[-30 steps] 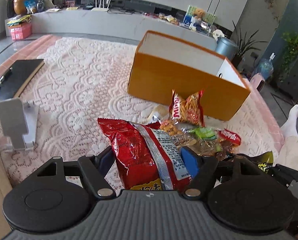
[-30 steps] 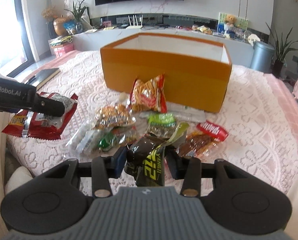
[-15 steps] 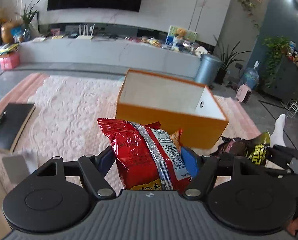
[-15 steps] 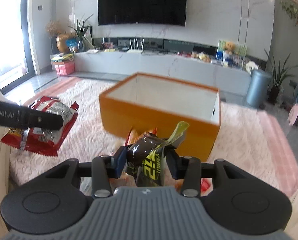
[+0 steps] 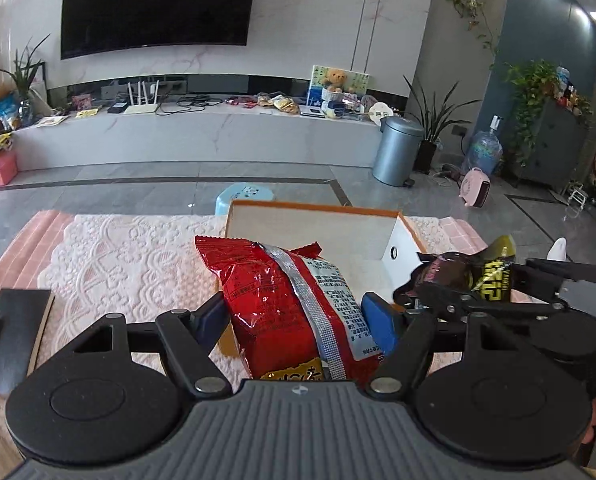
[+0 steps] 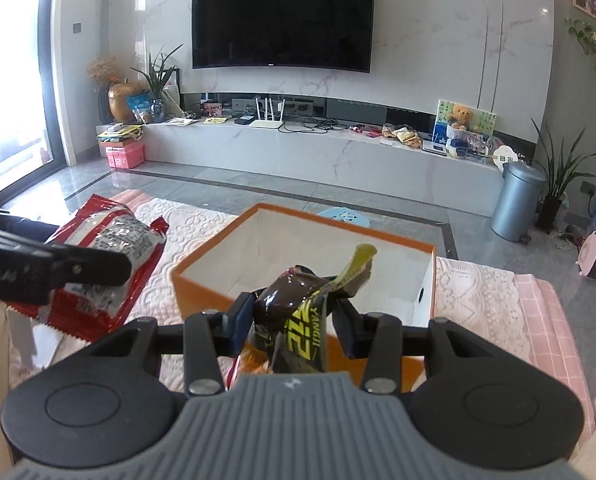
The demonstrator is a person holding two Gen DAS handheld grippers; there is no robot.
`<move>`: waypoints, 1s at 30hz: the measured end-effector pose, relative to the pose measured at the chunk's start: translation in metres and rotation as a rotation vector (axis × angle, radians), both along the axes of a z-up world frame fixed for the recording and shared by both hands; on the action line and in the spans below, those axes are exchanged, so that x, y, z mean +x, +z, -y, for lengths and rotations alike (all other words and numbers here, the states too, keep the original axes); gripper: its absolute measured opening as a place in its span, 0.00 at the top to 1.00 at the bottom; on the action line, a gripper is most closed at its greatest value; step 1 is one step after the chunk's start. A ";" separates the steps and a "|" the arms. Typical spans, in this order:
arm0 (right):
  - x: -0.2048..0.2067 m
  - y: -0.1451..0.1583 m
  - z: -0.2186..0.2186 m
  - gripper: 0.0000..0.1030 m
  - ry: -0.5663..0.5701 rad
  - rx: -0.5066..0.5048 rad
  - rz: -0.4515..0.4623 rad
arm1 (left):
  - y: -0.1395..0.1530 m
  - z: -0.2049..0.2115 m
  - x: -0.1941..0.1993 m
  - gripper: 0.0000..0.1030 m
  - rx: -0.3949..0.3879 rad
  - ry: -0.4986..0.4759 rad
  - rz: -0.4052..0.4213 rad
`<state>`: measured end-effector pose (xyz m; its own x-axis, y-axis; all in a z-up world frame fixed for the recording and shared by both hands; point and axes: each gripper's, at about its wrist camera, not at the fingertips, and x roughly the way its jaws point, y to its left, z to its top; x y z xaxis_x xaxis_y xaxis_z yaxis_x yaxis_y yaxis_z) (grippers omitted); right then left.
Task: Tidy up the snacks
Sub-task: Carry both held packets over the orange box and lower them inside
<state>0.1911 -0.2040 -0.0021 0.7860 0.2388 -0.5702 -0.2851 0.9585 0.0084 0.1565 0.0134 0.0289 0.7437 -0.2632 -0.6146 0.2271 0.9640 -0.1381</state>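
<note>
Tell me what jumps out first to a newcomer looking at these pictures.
The red snack bag clamped in the left gripper, filling the near centre. Behind it stands the open orange box, and the right gripper holds a dark yellow-lettered packet in front of the box.

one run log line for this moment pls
left gripper: shut on red snack bag | right gripper: shut on dark packet | both near orange box

Orange box (image 6: 202, 284) open-topped w/ bare interior, both held snack bags just above rim.
</note>
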 end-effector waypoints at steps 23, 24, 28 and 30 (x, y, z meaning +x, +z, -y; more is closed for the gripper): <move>0.168 -0.075 -0.013 0.60 0.005 -0.017 -0.335 | -0.077 0.027 0.151 0.20 0.111 -0.119 -0.286; 0.174 -0.079 -0.012 0.60 0.007 -0.016 -0.359 | -0.081 0.029 0.154 0.20 0.123 -0.131 -0.300; 0.191 -0.097 -0.008 0.60 0.011 -0.026 -0.454 | -0.093 0.037 0.168 0.20 0.180 -0.166 -0.338; 0.198 -0.105 -0.007 0.60 0.010 -0.034 -0.501 | -0.096 0.039 0.173 0.20 0.184 -0.170 -0.356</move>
